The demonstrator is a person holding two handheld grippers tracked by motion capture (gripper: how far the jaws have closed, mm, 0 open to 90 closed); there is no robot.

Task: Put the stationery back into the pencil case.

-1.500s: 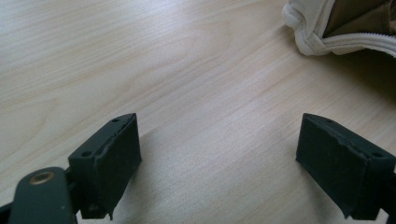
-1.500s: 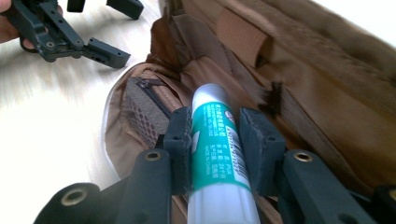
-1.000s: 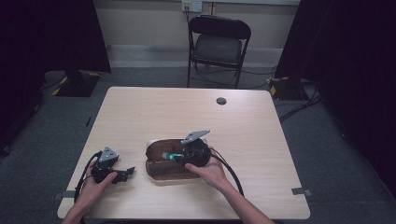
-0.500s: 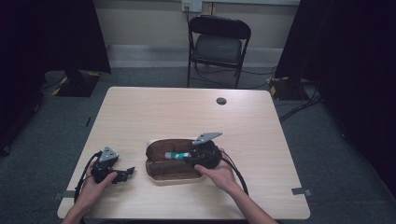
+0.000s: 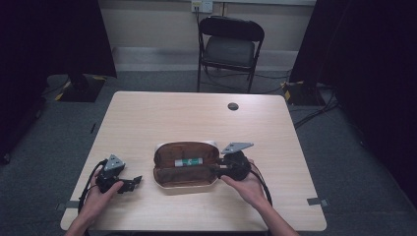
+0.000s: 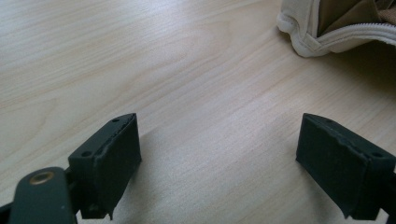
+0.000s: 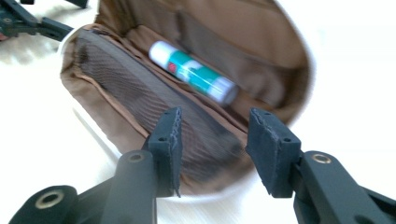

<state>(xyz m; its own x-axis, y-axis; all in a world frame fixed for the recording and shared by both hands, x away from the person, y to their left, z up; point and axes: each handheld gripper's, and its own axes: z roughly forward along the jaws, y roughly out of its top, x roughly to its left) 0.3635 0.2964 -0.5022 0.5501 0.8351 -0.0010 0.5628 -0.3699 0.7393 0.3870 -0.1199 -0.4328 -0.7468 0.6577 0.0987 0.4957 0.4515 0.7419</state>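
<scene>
Two handheld grippers work a pale wooden table (image 5: 147, 118) seen from the high view, with an open pencil case (image 5: 186, 167) lying between them near the person's edge. The left gripper (image 5: 129, 182) rests well to the case's left, parked out of the way, while the right gripper (image 5: 220, 169) sits at the case's right end, as if drawing back from it. A glue stick (image 5: 188, 162) lies lengthwise inside the upper half of the case. A folding chair (image 5: 230, 49) stands beyond the far edge, and a small dark disc (image 5: 233, 106) sits on the tabletop near that side. From the left gripper view, the left gripper (image 6: 219, 163) has its jaws spread wide over bare, fine-grained wood with nothing between them; a cream, padded corner of the pencil case (image 6: 308, 35) with its zip edge shows at upper right. From the right gripper view, the right gripper (image 7: 212, 149) has just been opening its jaws; they stand a little apart, holding nothing, with the case's dark mesh pocket behind the gap. The pencil case (image 7: 107, 107) is soft brown fabric inside, and the glue stick (image 7: 194, 72), a smooth white cylinder with a green label, lies slantwise in its lining.
</scene>
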